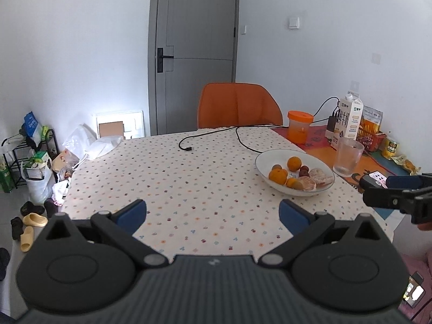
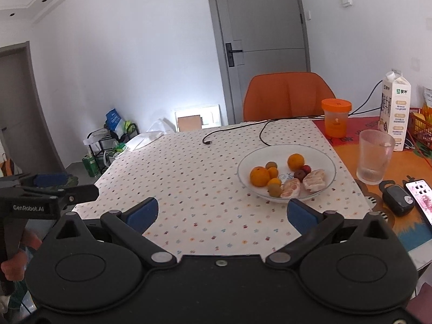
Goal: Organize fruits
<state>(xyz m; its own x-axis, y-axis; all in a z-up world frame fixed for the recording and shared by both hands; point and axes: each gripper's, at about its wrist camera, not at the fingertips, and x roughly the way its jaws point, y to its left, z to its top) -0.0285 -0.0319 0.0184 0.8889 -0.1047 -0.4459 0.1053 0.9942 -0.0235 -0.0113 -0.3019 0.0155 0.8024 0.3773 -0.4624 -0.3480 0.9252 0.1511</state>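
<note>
A white bowl [image 1: 262, 159] [image 2: 243, 172] stands on the dotted tablecloth, right of centre. It holds oranges [image 1: 278, 176] [image 2: 259, 176], small kiwis [image 2: 274, 189], dark red lychees [image 2: 299, 174] and peeled pomelo pieces [image 1: 320, 177] [image 2: 314, 180]. My left gripper [image 1: 213, 213] is open and empty above the table's near edge, left of the bowl. My right gripper [image 2: 222, 212] is open and empty, just in front of the bowl. Each gripper shows at the edge of the other's view, the right one [image 1: 397, 189] and the left one [image 2: 51, 186].
A ribbed glass [image 1: 347, 157] [image 2: 374, 160], an orange-lidded jar [image 1: 299, 127] [image 2: 336, 118], a milk carton [image 1: 348, 118] [image 2: 394, 113], a phone [image 2: 421, 199] and a black fob [image 2: 398, 199] stand right of the bowl. A black cable [image 1: 186, 145] [image 2: 208, 140] lies at the far side, before an orange chair [image 1: 239, 105].
</note>
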